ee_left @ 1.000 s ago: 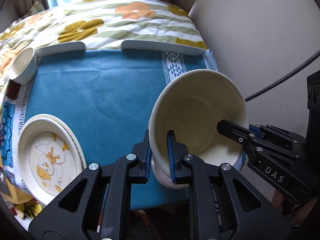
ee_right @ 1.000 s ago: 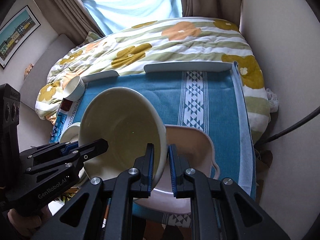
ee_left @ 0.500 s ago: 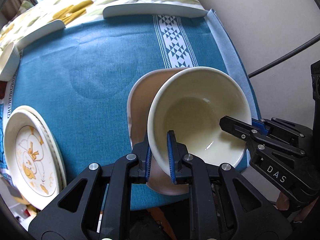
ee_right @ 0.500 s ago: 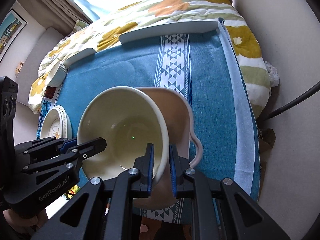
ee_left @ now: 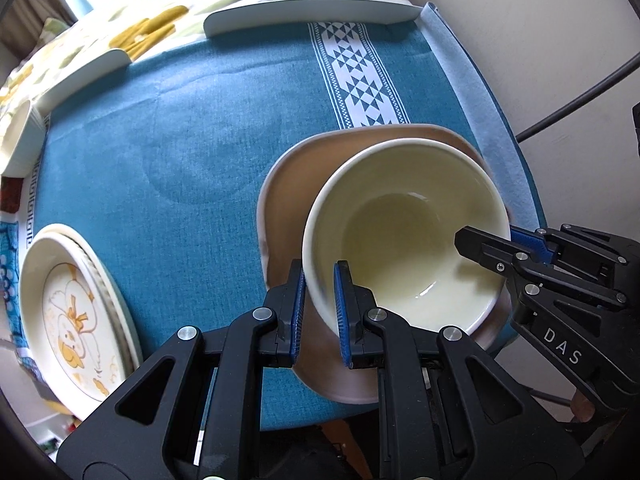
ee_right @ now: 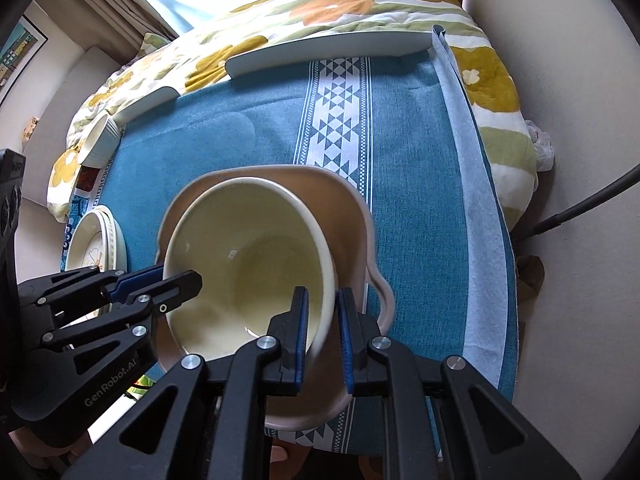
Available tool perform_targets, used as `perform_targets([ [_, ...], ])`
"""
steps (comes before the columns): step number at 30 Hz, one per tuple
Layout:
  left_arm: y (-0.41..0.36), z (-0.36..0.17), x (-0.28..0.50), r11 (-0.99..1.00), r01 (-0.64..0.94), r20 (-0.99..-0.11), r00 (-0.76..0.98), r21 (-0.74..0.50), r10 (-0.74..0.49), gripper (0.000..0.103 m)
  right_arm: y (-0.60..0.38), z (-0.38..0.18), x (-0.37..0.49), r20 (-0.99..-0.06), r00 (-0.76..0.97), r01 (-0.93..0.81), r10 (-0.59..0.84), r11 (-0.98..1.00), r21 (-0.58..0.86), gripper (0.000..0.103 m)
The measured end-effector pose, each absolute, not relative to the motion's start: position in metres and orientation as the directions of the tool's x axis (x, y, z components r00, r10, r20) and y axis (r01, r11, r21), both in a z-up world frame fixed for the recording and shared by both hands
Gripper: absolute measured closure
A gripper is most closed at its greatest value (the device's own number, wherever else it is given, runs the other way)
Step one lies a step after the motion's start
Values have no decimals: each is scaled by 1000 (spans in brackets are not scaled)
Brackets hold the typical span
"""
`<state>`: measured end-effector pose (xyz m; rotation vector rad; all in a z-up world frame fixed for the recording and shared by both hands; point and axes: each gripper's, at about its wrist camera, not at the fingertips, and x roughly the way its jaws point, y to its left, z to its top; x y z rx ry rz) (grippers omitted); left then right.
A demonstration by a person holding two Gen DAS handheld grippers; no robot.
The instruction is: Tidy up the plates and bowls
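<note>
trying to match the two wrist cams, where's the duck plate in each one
Left wrist: the duck plate lies at the lower left edge, on top of a stack, left of the left gripper.
Right wrist: the same plate is small at the middle left, just above the left gripper's fingers.
Shared landmark: the cream bowl that both grippers hold over the pink dish.

Home bedroom: floral duvet [ee_right: 360, 4], curtains [ee_right: 120, 12], framed picture [ee_right: 20, 56].
</note>
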<state>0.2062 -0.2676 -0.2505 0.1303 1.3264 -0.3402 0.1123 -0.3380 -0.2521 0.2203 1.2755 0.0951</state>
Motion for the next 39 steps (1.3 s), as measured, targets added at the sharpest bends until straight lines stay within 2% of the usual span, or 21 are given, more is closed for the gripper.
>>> perform_targets([
  [8,-268,-248,204,945,317,-962,221,-83,-159,91,-328,-252,111,-948,288,8,134,990,143,89],
  [26,-257,-218,194,947,306,-941,281,-99,-189,91,-336,-225,105,-930,336,1,149,987,158,89],
  [35,-194,-164,184,977,161,-887,419,-136,-193,88,-311,-184,114,-878,416,-117,237,971,207,89],
  [36,-185,-158,184,981,137,-882,435,-135,-182,79,-305,-179,117,-871,422,-136,250,968,211,89],
  [37,-175,-153,184,986,111,-878,450,-127,-164,53,-299,-174,121,-863,430,-156,264,964,217,89],
  [38,-164,-148,184,990,81,-874,466,-114,-139,35,-292,-170,125,-854,437,-178,281,958,224,89],
  [39,-154,-143,183,994,49,-864,490,-100,-111,9,-285,-166,130,-846,442,-197,297,953,231,81],
])
